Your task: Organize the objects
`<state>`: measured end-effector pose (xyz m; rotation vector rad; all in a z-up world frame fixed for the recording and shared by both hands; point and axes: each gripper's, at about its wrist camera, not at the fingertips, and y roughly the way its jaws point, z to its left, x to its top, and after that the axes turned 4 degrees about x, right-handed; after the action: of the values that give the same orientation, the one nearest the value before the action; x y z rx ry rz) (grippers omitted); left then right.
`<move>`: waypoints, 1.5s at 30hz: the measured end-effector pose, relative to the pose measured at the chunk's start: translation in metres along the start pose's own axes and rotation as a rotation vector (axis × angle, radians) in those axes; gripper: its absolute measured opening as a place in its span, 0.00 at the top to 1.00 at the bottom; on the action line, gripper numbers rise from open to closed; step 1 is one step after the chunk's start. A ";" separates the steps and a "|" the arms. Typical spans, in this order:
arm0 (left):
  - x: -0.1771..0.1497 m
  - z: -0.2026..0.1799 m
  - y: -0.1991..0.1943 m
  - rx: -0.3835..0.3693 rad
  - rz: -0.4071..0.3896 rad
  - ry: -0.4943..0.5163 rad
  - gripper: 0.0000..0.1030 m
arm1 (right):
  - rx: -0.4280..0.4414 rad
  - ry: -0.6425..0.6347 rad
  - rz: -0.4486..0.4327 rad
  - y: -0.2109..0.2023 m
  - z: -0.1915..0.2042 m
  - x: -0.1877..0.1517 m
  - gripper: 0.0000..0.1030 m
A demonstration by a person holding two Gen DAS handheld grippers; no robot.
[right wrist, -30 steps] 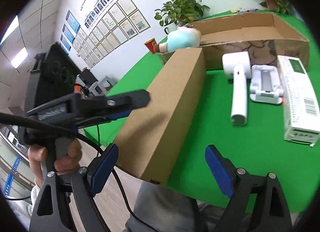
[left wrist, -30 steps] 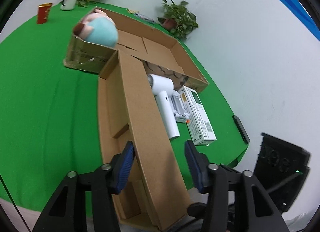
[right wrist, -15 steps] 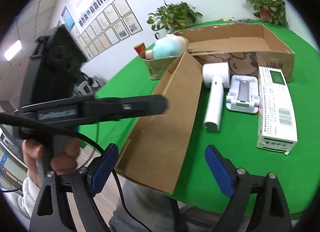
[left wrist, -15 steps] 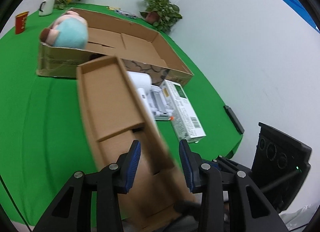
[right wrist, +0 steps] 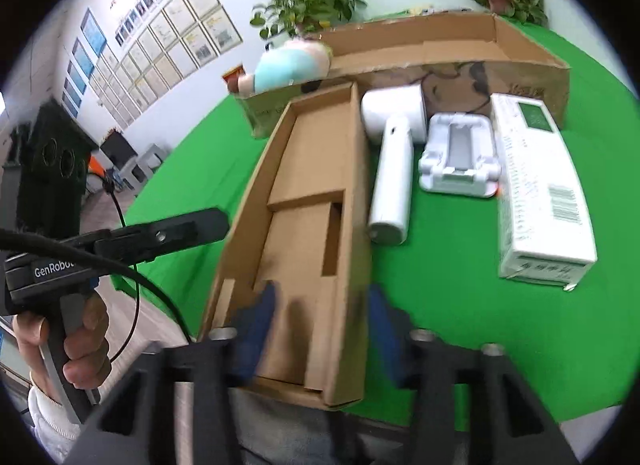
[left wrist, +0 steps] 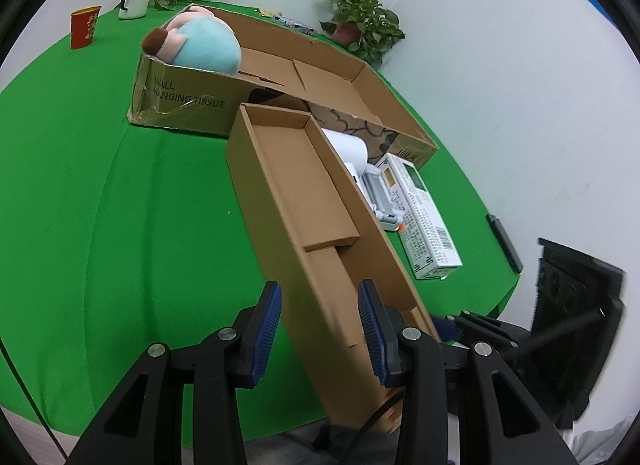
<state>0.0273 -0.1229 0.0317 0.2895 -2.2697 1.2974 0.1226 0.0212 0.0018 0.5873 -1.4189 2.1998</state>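
Observation:
A long narrow cardboard box [left wrist: 304,201] lies open side up on the green table, its near end over the table's front edge. My left gripper [left wrist: 318,327] straddles its left wall; the jaws stand apart and do not clearly press it. My right gripper [right wrist: 320,329] is blurred, its blue pads on either side of the box's right wall [right wrist: 352,265]. Right of the box lie a white hair dryer [right wrist: 394,169], a white holder [right wrist: 460,157] and a white and green carton [right wrist: 540,185].
A large open cardboard tray [left wrist: 288,81] stands at the back with a blue and pink plush toy [left wrist: 200,45] on its left end. A red cup [left wrist: 84,27], a white mug and potted plants stand behind. A black remote [left wrist: 504,237] lies at the right table edge.
The long box has tipped from standing on its side to lying open side up. My right gripper has narrowed around the box's right wall. The left gripper has narrowed a little.

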 end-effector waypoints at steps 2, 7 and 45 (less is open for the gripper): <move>0.002 0.005 0.001 0.022 0.000 -0.019 0.64 | -0.009 -0.053 0.007 0.003 0.016 -0.002 0.66; 0.007 0.010 0.012 0.075 0.026 -0.009 0.72 | -0.044 -0.061 -0.041 0.002 0.023 0.004 0.66; 0.134 -0.097 -0.054 0.153 -0.282 0.260 0.84 | -0.202 -0.081 -0.414 -0.060 0.027 0.114 0.89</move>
<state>-0.0330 -0.0605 0.1828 0.4485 -1.8435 1.2786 0.0690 0.0349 0.1210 0.8210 -1.3915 1.7067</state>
